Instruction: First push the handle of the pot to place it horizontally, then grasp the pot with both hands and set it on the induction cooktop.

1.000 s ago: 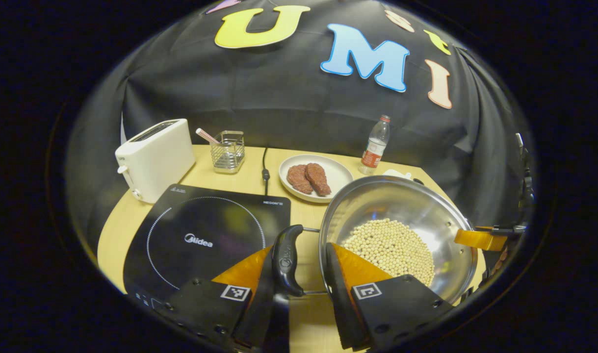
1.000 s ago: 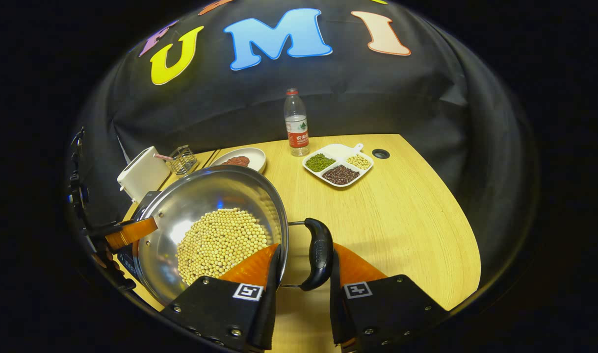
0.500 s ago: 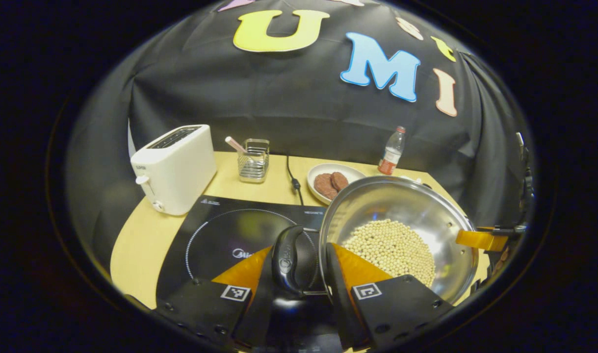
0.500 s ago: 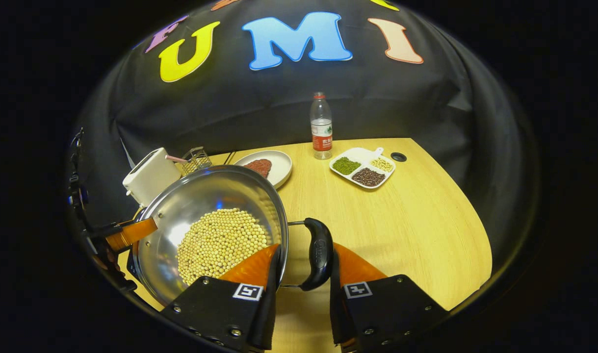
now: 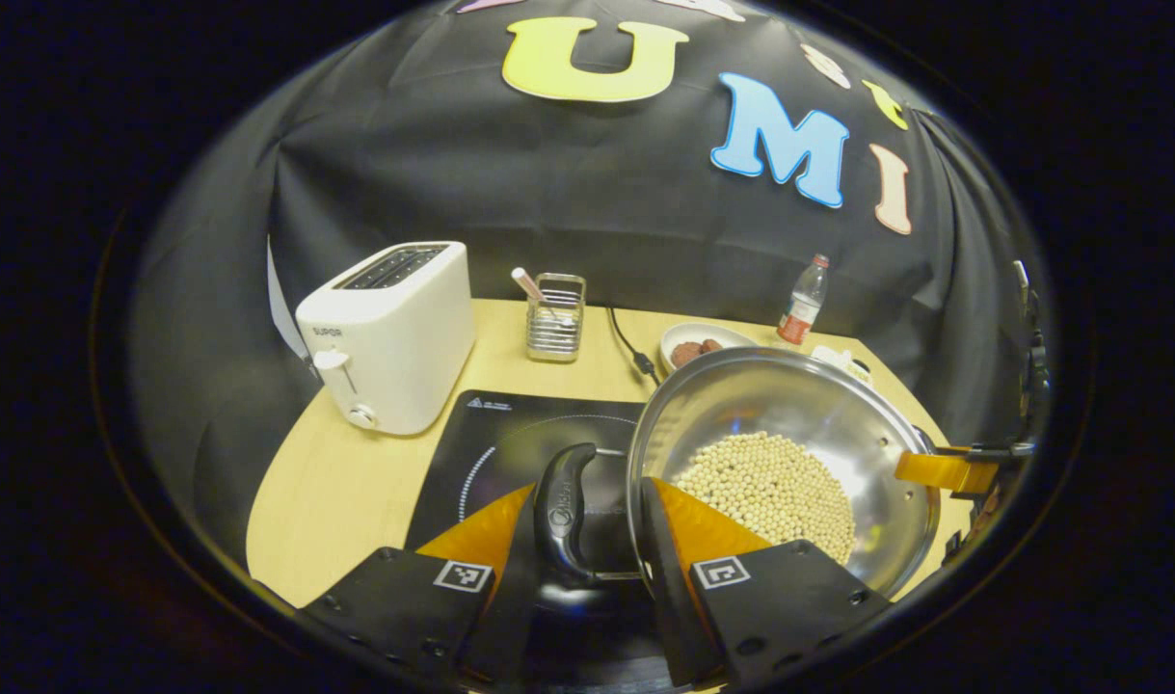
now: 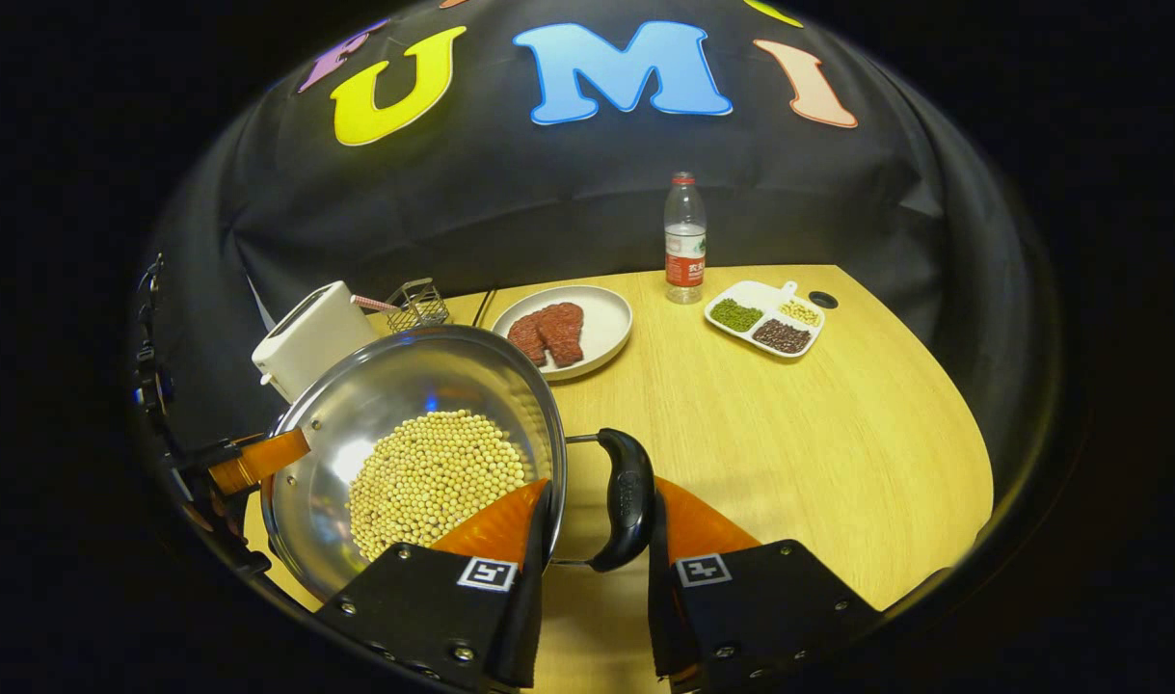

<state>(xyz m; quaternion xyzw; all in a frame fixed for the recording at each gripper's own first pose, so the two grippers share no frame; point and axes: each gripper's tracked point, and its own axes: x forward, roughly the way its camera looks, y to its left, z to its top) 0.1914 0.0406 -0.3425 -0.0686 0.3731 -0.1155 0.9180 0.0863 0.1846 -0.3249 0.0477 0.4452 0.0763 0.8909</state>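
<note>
A steel pot (image 5: 789, 424) holding several pale beans hangs between my two grippers. My left gripper (image 5: 587, 490) is shut on its black left handle (image 5: 560, 506), with one finger inside the rim. In the right gripper view, my right gripper (image 6: 601, 490) is shut on the pot's other black handle (image 6: 627, 496). The pot (image 6: 423, 386) sits over the right part of the black induction cooktop (image 5: 495, 434). Whether its base touches the cooktop is hidden. A finger of the right gripper (image 5: 944, 469) shows at the pot's far rim.
A white toaster (image 5: 389, 333) stands left of the cooktop, and a wire utensil holder (image 5: 555, 316) behind it. A plate of meat (image 6: 597, 333), a water bottle (image 6: 683, 241) and a divided tray of beans (image 6: 765, 318) sit on the wooden table (image 6: 818, 453).
Both grippers have carried the pot to the left. It has gone from beside the cooktop to over it, and the toaster now looks closer.
</note>
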